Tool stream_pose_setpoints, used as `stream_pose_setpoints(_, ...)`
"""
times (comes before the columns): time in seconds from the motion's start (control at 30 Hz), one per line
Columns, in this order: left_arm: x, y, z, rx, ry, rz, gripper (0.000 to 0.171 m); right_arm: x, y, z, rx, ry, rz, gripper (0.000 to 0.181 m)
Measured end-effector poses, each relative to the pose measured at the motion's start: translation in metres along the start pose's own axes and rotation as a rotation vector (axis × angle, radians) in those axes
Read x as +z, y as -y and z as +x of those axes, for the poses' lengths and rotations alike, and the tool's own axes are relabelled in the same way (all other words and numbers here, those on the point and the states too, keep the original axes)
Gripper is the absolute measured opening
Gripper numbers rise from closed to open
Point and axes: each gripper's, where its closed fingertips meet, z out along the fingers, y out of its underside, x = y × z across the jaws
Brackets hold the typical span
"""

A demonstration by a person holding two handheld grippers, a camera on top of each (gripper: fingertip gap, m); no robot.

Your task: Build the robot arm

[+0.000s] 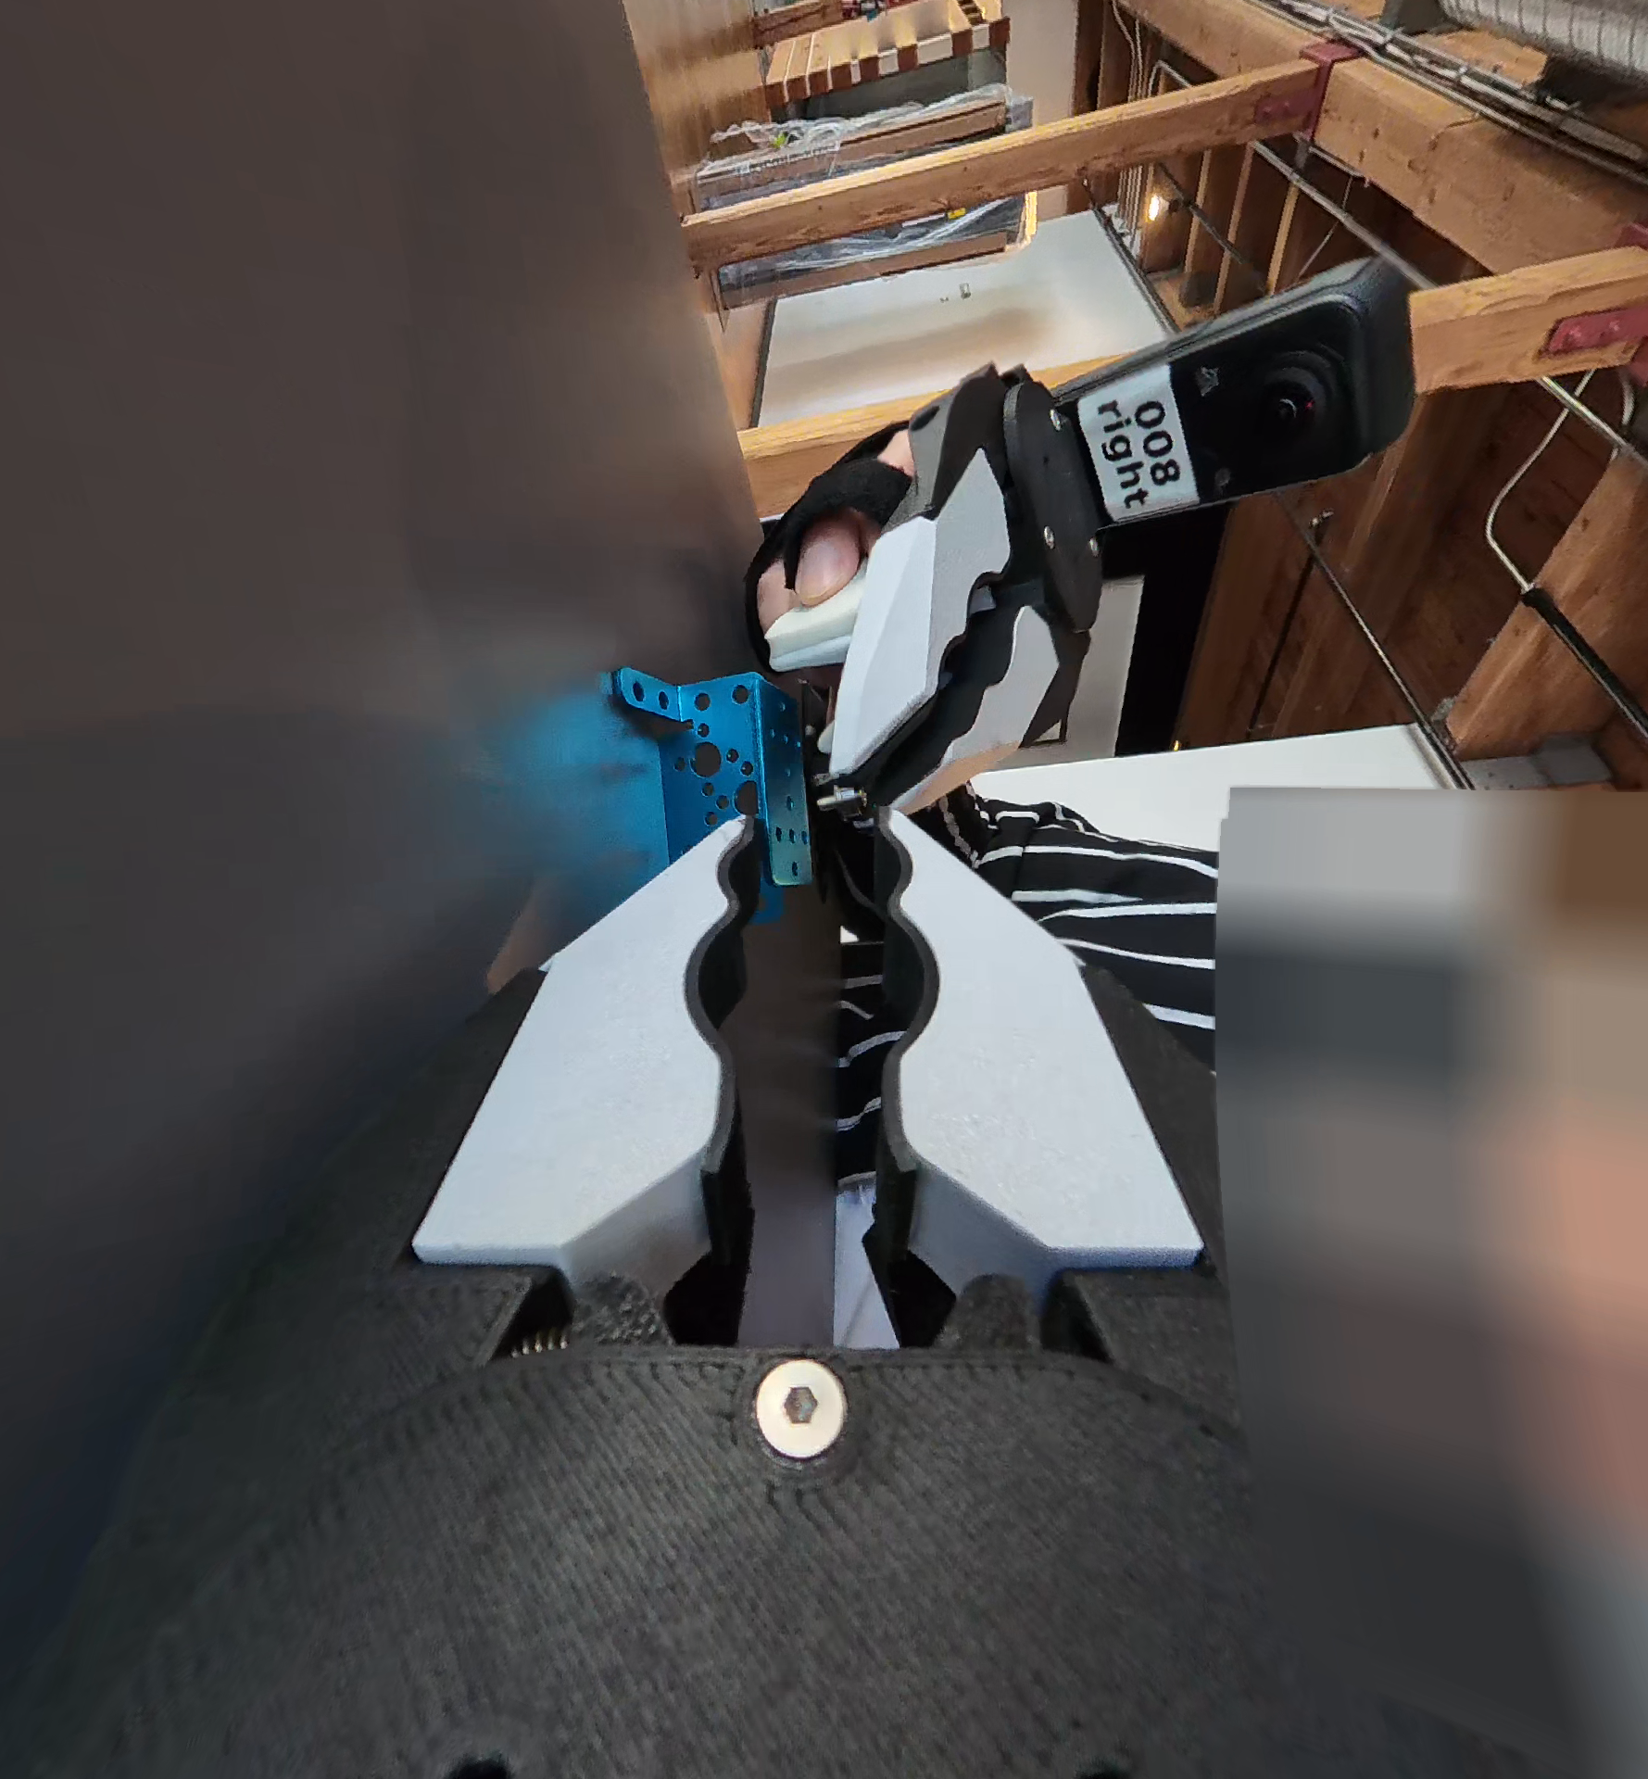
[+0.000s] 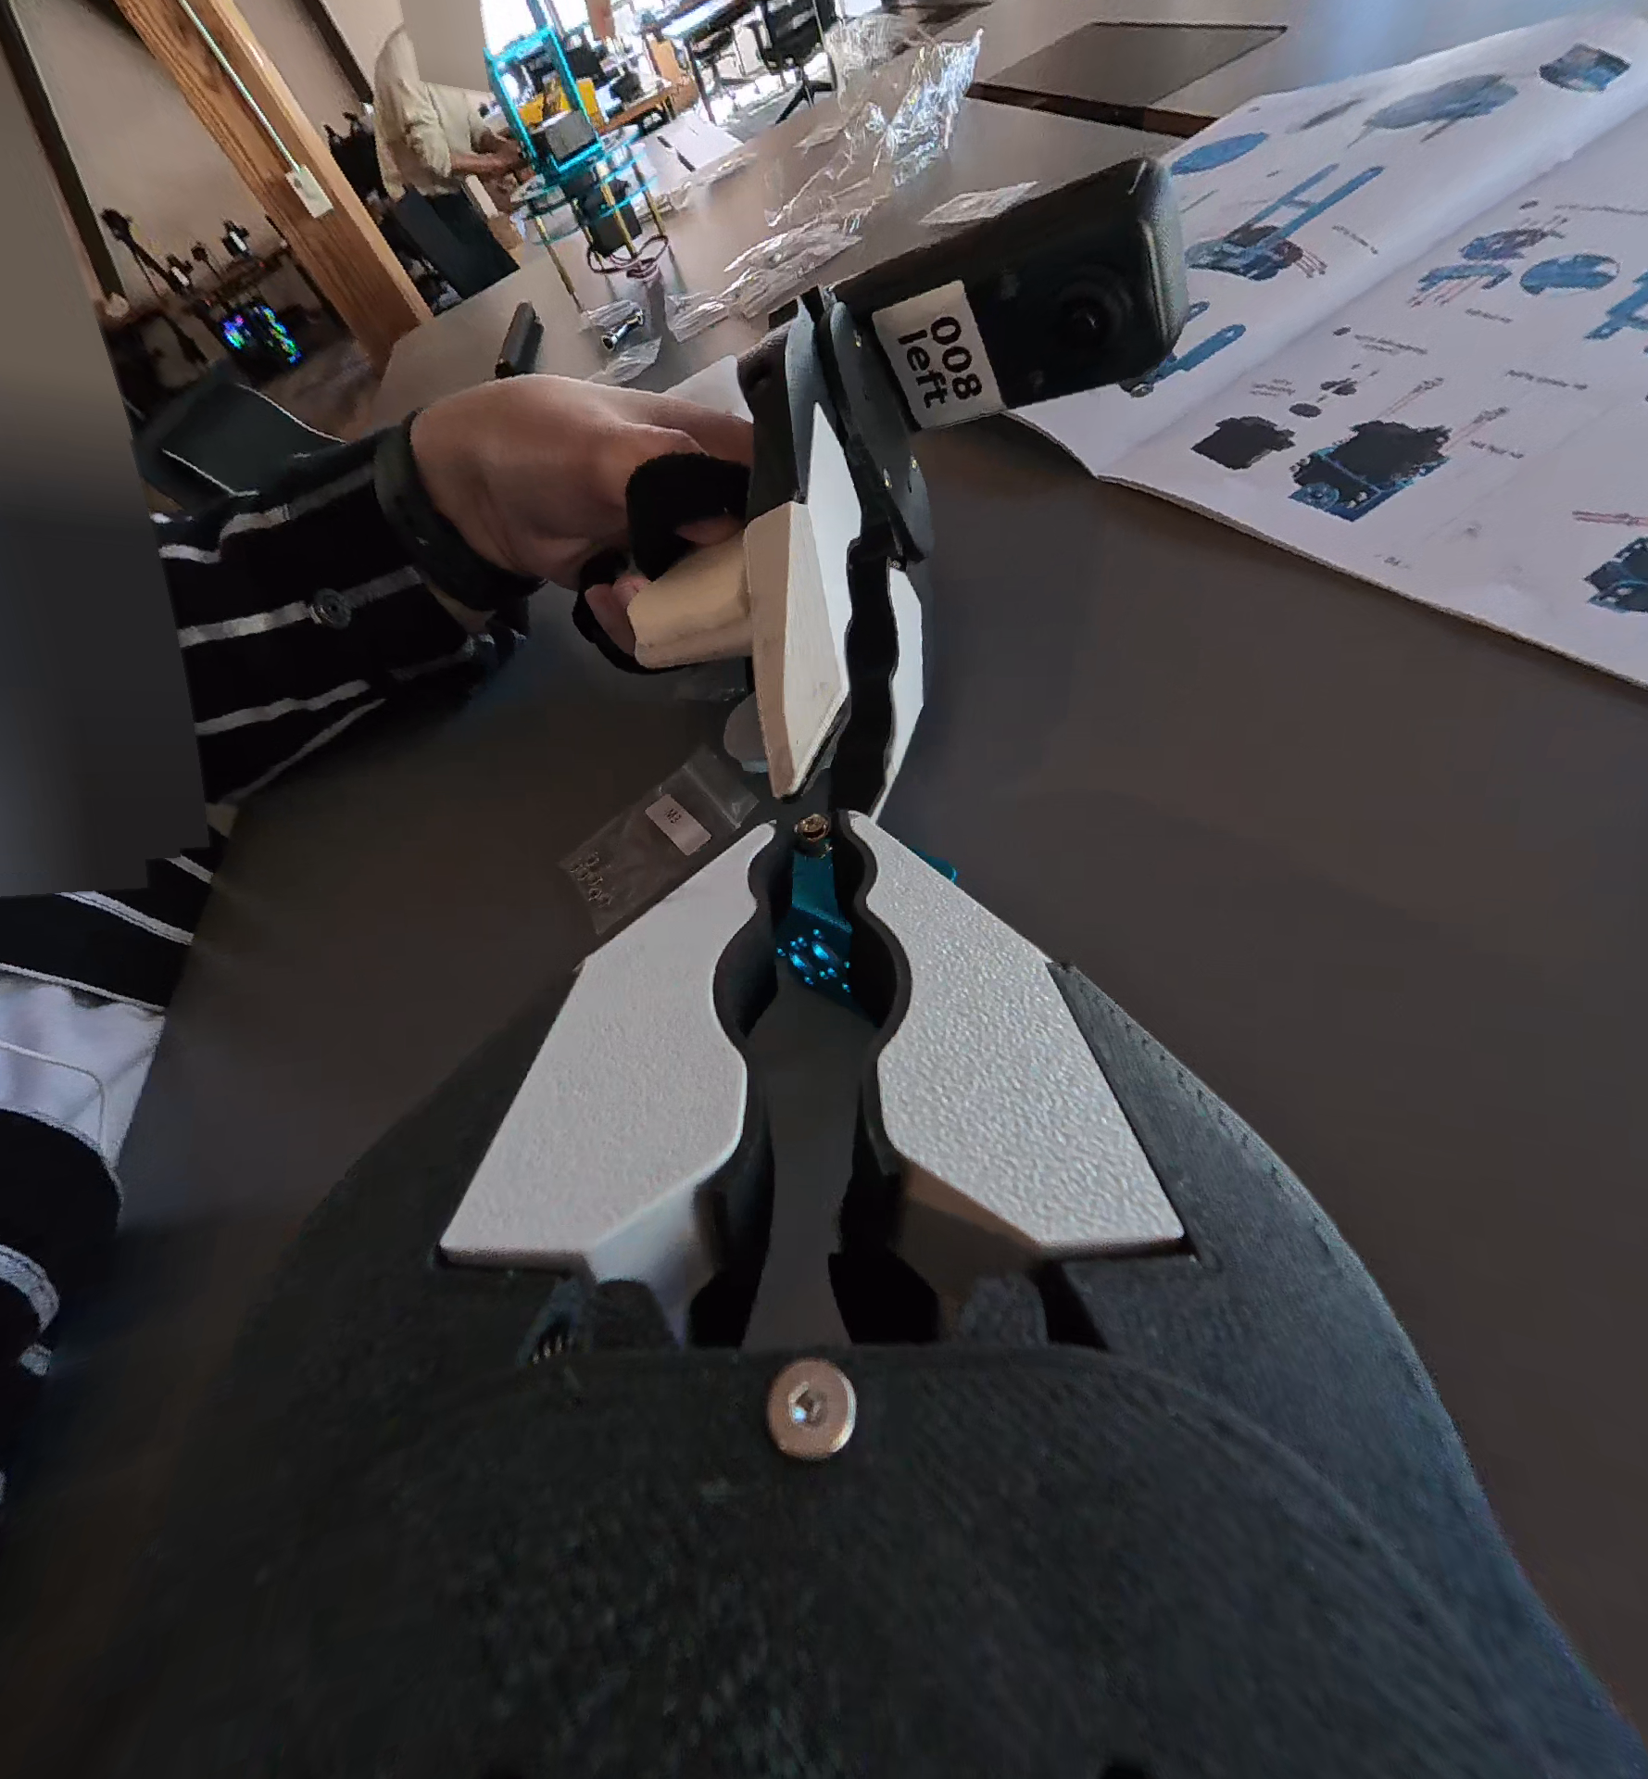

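Two sets of fingers meet at one bracket (image 1: 704,760).
Left gripper (image 1: 815,847) clamps it; right gripper (image 2: 815,837) pinches a screw (image 1: 844,801) at the bracket's 3 o'clock.

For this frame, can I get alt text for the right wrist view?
The right gripper pinches a small brass-headed screw at its tips, over a blue perforated metal bracket held by the left gripper. An open instruction booklet lies on the dark table behind.
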Motion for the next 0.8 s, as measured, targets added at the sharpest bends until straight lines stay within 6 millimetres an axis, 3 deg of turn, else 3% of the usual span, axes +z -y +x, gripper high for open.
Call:
stream_pose_setpoints(0.3, -0.0012, 0.0048, 0.0001, -0.03, -0.02, 0.034, 0.021, 0.0029, 0.0015, 0.0007, 0.153, 0.078, 0.014, 0.008)
stream_pose_setpoints(0.8, -0.0008, 0.0041, -0.0018, -0.029, -0.016, 0.032, 0.015, 0.0065, -0.0025, 0.0018, 0.112, 0.044, -0.022, 0.008)
